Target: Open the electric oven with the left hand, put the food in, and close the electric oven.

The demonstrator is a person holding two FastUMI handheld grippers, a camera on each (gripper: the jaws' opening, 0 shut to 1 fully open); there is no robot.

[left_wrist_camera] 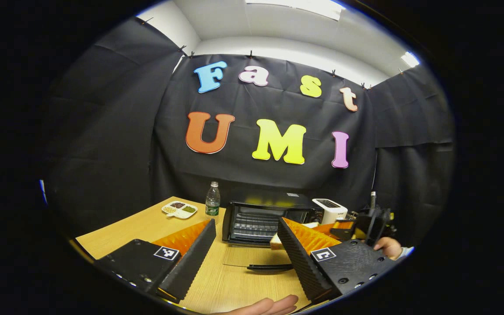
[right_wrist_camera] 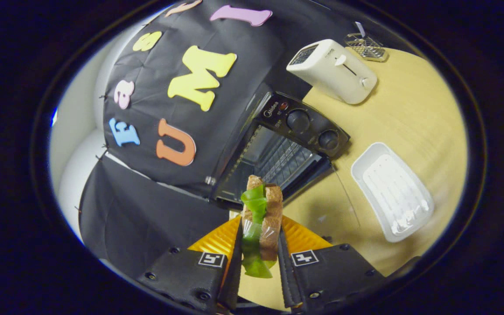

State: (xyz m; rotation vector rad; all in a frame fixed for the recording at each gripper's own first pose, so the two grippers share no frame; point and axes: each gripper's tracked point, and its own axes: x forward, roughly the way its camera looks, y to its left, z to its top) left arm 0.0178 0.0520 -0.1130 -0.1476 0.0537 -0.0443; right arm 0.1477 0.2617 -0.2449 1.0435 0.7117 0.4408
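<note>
The black electric oven [left_wrist_camera: 256,216] stands at the back of the wooden table [left_wrist_camera: 138,227] with its door down, the wire rack inside showing. My left gripper [left_wrist_camera: 245,223] is open in front of it, nothing between its fingers. To the right, a hand holds my right gripper [left_wrist_camera: 365,225], and a pale bit of bread [left_wrist_camera: 275,241] shows near the oven mouth. In the right gripper view, my right gripper [right_wrist_camera: 260,227] is shut on a brown-bread sandwich [right_wrist_camera: 272,210] with green lettuce. It is held just before the open oven [right_wrist_camera: 278,153].
A white toaster [right_wrist_camera: 335,70] stands beside the oven, with a small wire rack [right_wrist_camera: 365,46] behind it. A white tray [right_wrist_camera: 392,192] lies on the table [right_wrist_camera: 418,113]. Left of the oven are a water bottle [left_wrist_camera: 212,200] and a divided plate [left_wrist_camera: 179,209]. A hand [left_wrist_camera: 265,306] shows at the bottom.
</note>
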